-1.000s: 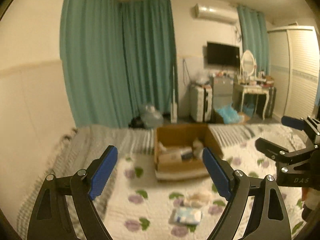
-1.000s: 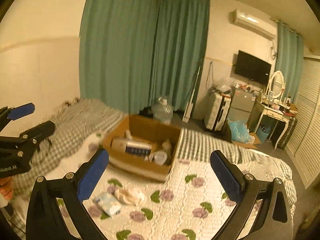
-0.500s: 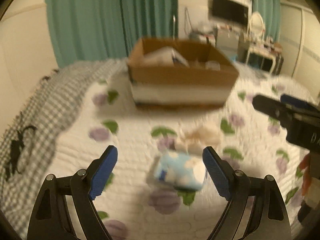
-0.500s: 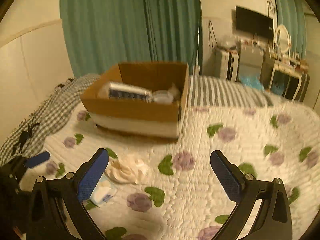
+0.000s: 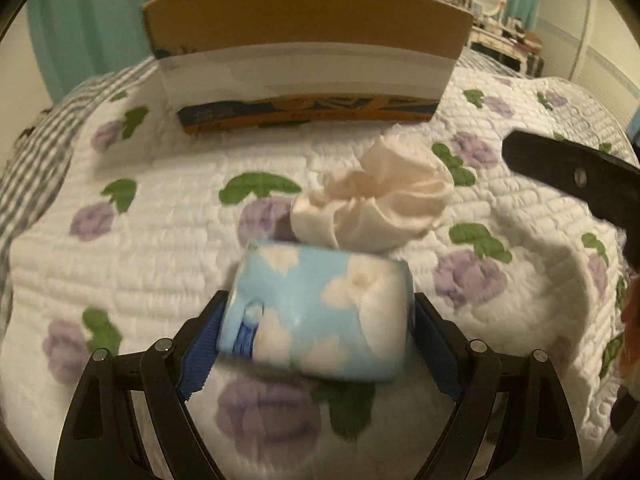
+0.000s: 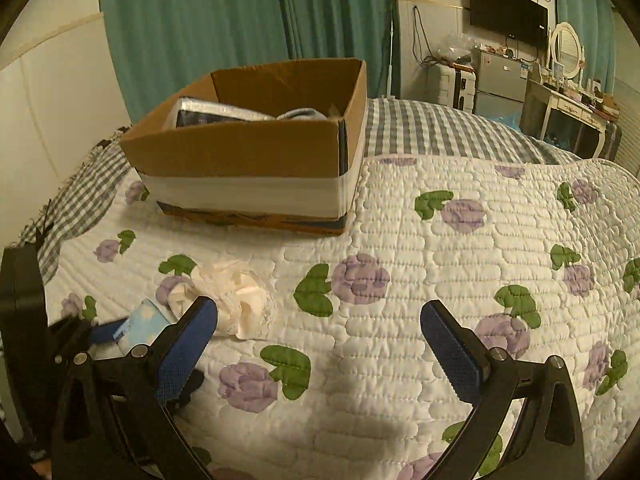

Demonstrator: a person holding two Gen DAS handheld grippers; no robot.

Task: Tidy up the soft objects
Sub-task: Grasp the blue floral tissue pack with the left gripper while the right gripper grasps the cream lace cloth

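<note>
Blue padded fingers of the left gripper [image 5: 316,332] are seen on either side of a pale blue tissue pack [image 5: 318,314] printed with white clouds; the pads appear to touch its two ends, so the pack is judged to be pinched, though the picture is blurred and firm contact cannot be confirmed. The pack lies low over the floral quilt [image 5: 132,248], and whether it is already lifted cannot be told. Just behind it, touching or nearly so, a crumpled cream cloth [image 5: 380,208] rests on the quilt. Further back, a cardboard box [image 5: 308,28] stands on the bed, with a silvery packet and other items visible inside it from the right wrist view.

To the right, the right gripper [image 6: 320,344] is held with its jaws spread wide above bare quilt, nothing between them. The cream cloth [image 6: 236,300] lies just beyond its left finger.

Several risks are judged from here. The pack is soft and slick, so it may be squeezed out of shape or slip from the pads if the pinch is shallow. The cloth may be dragged along if it is caught against the pack. The two grippers are close together, and a collision may follow if both are moved toward the cloth.
</note>
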